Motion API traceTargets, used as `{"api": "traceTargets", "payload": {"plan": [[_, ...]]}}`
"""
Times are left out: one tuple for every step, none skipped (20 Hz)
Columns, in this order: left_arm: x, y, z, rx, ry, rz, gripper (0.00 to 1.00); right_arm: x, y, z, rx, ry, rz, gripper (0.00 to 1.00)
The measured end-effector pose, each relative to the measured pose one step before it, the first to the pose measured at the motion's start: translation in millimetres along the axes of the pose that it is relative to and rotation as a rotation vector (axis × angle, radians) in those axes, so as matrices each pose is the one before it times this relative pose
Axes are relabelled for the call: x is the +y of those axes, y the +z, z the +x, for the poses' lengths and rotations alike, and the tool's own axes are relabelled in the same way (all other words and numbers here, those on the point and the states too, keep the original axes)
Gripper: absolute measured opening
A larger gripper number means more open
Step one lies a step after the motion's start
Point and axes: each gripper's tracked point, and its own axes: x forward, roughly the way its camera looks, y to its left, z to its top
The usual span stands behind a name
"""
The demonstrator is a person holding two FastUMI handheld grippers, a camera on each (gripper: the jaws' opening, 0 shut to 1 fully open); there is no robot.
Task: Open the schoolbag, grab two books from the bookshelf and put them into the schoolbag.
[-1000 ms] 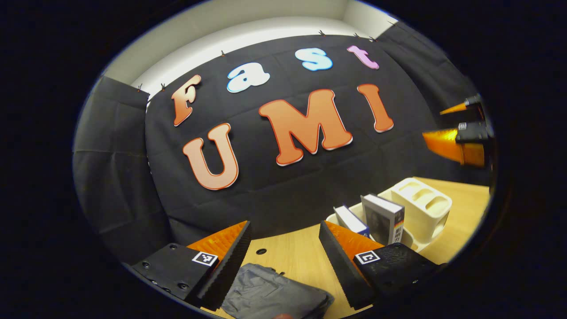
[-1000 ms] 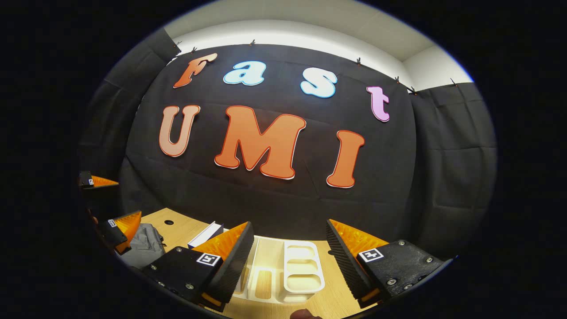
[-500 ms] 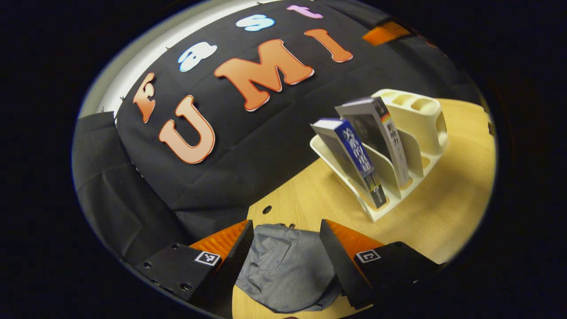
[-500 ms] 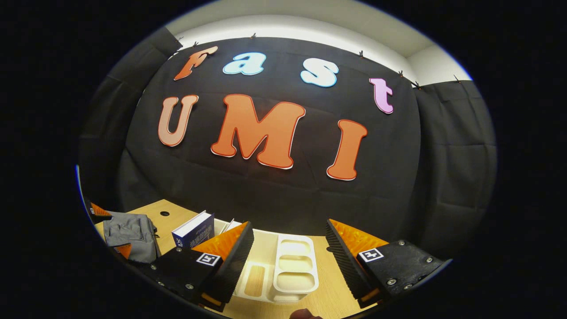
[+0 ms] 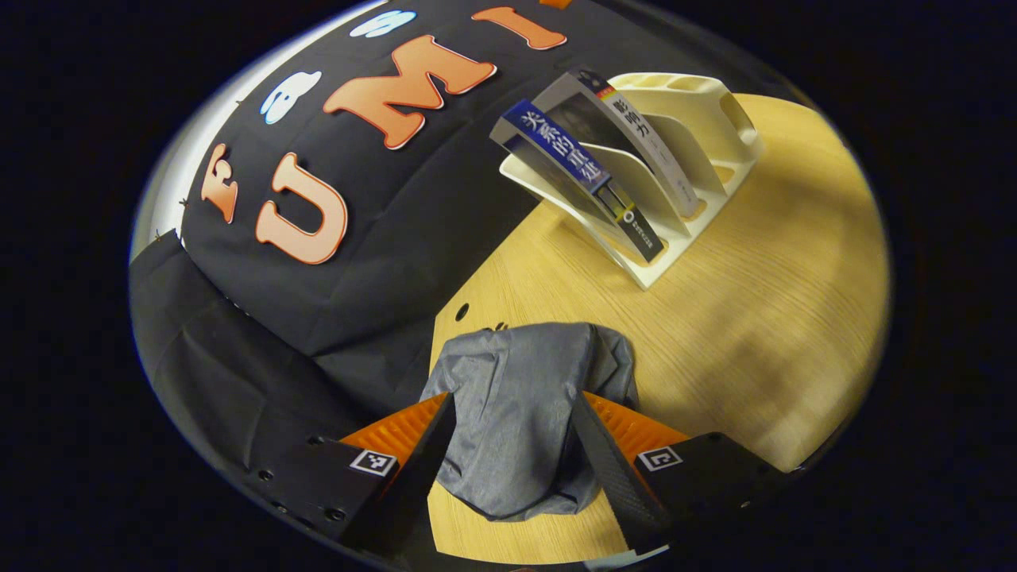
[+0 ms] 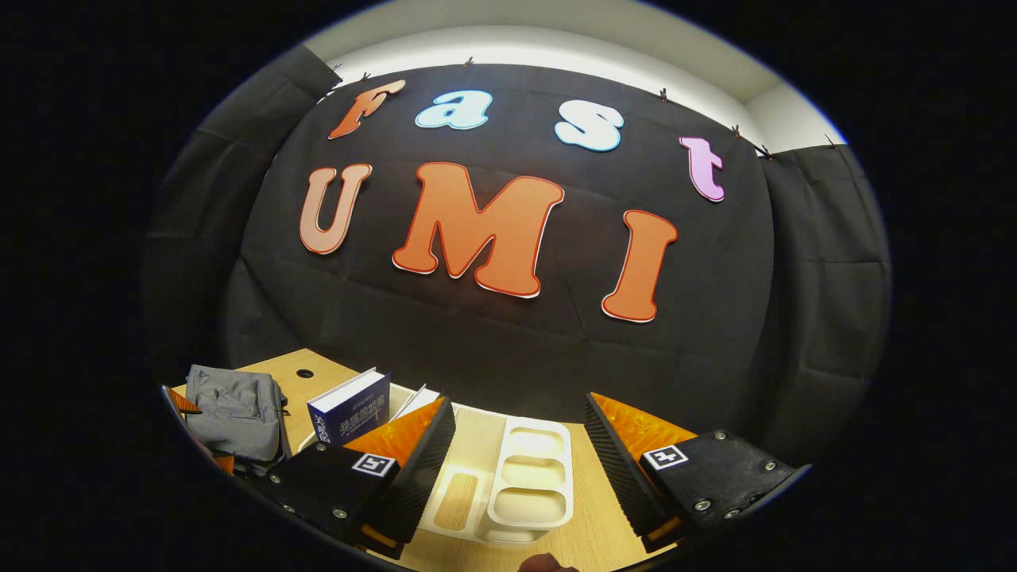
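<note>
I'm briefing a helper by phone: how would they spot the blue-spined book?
Find the cream bookshelf on the wooden table. Two books lean in its slots; the blue-spined book sits in the outer slot, toward the grey schoolbag. Its neighbour has a white spine.

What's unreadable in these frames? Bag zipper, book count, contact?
- Schoolbag zipper: left gripper view, not discernible in the folds.
- Left hand-held gripper contact with bag: fingers straddle it, touch unclear.
- Second book: right gripper view, hidden behind a right finger and the blue book.
</note>
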Motion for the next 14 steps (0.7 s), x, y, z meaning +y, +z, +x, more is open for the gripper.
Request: {"api": "traceTargets", "payload": {"plan": [[-4.94, -7.86, 0.93, 0.02095, -0.00884, 0.01364, 0.94, 0.03, -2.21, -0.03, 0.00254, 0.00527, 0.00057, 0.97], [1.24, -6.16, 2.76, 0.02135, 0.01229, 0.01309, 0.93, 0.17, -1.58, 0.14, 0.00315, 0.00294, 0.00449, 0.97], [1.82, -6.89, 2.68, 0.02524, 0.01534, 0.00507, 0.91, 0.13, -1.12, 0.05, 0.00294, 0.00433, 0.00731, 0.97], [1.45, -8.12, 1.33, 0.03127, 0.01963, 0.00121, 0.90, 0.05, 0.63, 0.56, 0.00074, 0.00349, 0.00659, 0.97], [2.19, -3.42, 2.15, 0.01763, 0.01941, 0.00127, 0.90, -1.60, -0.03, -0.68, -0.00239, -0.00002, 0.00412, 0.97], [4.51, -0.52, -0.78, 0.01252, 0.02766, 0.01121, 0.90, -0.80, 2.16, -0.27, -0.00576, 0.00063, 0.00157, 0.97], [9.51, 4.55, -1.52, -0.01105, 0.03276, 0.00854, 0.87, -0.91, 1.71, 0.68, -0.00568, -0.00297, -0.00226, 0.97], [9.21, 8.30, -1.62, -0.02617, 0.03032, 0.00705, 0.86, -1.56, 1.88, 0.13, -0.00565, 0.00071, -0.00150, 0.97], [5.96, 4.54, 2.71, -0.00523, 0.01271, 0.00839, 0.76, -0.29, 2.10, 1.70, -0.00626, -0.00050, 0.00119, 0.97], [2.23, -3.76, 7.07, 0.01107, -0.00402, -0.00276, 0.74, 0.31, 1.47, 1.30, -0.00134, 0.00110, 0.00476, 0.97], [-0.34, -5.59, 8.75, 0.02430, -0.01524, -0.01547, 0.69, 2.09, -0.84, 1.97, 0.00533, 0.00438, 0.00926, 0.97], [-3.62, -4.13, 8.50, 0.02179, -0.02661, -0.01802, 0.68, 3.96, -1.68, 1.29, 0.01629, 0.00946, 0.01527, 0.97], [-0.99, -2.68, 9.73, 0.01885, -0.02524, -0.01177, 0.64, 5.52, 1.52, -0.23, 0.00841, 0.00995, 0.01858, 0.97], [-2.85, 0.10, 8.00, 0.01049, -0.03117, -0.00186, 0.67, 5.78, 3.08, 0.59, 0.00187, 0.00868, 0.01328, 0.97]]}}
